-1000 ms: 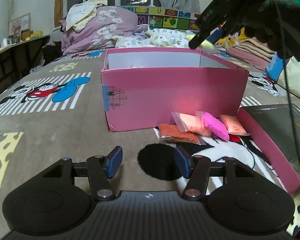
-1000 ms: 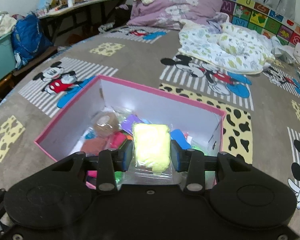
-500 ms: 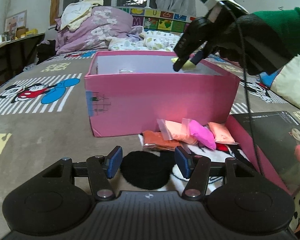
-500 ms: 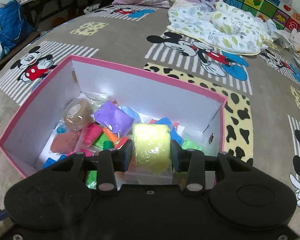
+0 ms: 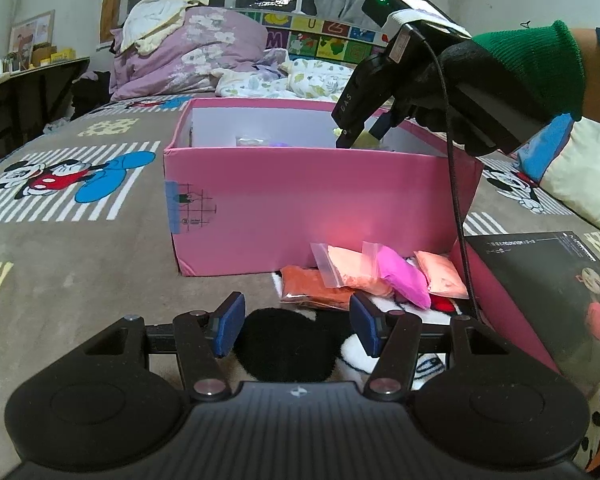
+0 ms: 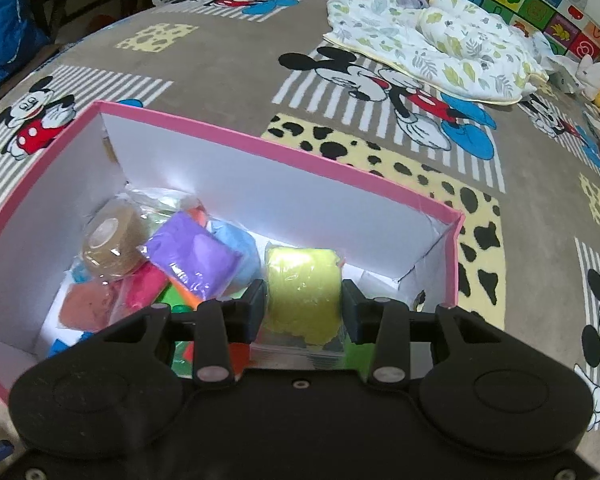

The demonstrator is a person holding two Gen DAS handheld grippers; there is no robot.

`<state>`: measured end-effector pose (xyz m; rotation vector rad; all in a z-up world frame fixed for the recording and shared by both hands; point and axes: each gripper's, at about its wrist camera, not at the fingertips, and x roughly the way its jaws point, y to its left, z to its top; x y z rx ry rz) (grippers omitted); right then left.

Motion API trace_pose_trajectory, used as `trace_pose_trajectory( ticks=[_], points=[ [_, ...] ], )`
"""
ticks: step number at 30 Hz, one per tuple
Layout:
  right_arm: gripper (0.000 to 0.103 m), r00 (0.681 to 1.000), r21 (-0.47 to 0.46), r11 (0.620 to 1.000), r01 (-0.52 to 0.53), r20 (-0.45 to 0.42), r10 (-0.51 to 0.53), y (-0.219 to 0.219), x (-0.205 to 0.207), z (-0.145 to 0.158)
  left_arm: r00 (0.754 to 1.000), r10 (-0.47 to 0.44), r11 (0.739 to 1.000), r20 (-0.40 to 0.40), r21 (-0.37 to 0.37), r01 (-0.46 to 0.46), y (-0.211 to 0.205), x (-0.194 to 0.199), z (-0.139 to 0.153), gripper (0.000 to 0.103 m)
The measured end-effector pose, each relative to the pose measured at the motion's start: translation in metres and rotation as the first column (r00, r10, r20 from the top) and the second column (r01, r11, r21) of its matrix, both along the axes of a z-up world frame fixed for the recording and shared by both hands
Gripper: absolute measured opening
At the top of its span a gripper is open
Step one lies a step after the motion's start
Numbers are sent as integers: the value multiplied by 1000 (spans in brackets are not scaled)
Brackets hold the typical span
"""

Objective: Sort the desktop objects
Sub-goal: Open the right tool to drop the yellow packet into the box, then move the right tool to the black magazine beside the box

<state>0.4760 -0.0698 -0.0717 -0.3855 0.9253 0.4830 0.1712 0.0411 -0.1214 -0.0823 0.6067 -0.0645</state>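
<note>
Lowering since a second ago, the right tool (image 6: 303, 307) now sits inside the pink box (image 6: 284, 148), clamped on the yellow bag (image 6: 302, 292); release looks due. Left tool (image 5: 296, 326) hovers part-open, empty, before loose bags (image 5: 376, 272).

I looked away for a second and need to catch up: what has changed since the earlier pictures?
The right tool, still shut on the yellow bag, has come down from above the pink box into its opening, over the bags already inside. Nothing was let go. The left tool stays open and empty, short of the four bags lying in front of the box, which have not moved.
</note>
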Motion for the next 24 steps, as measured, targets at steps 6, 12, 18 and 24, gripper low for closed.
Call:
trace_pose_trajectory(
  ticks=[6, 12, 18, 24],
  points=[
    [46, 1000, -34, 999, 7, -14, -8, 4, 5, -9, 1000, 0, 1000, -4, 1, 0, 2, 1, 0, 56],
    [65, 1000, -47, 999, 12, -2, -12, 5, 2, -6, 1000, 8, 1000, -1, 1, -8, 5, 0, 1, 56],
    [68, 999, -19, 1000, 4, 37, -3, -1, -10, 12, 1000, 0, 1000, -1, 6, 0, 4, -1, 1, 56],
    [70, 998, 34, 999, 8, 66, -11, -12, -26, 32, 1000, -5, 1000, -10, -11, 5, 4, -3, 1, 56]
  ],
)
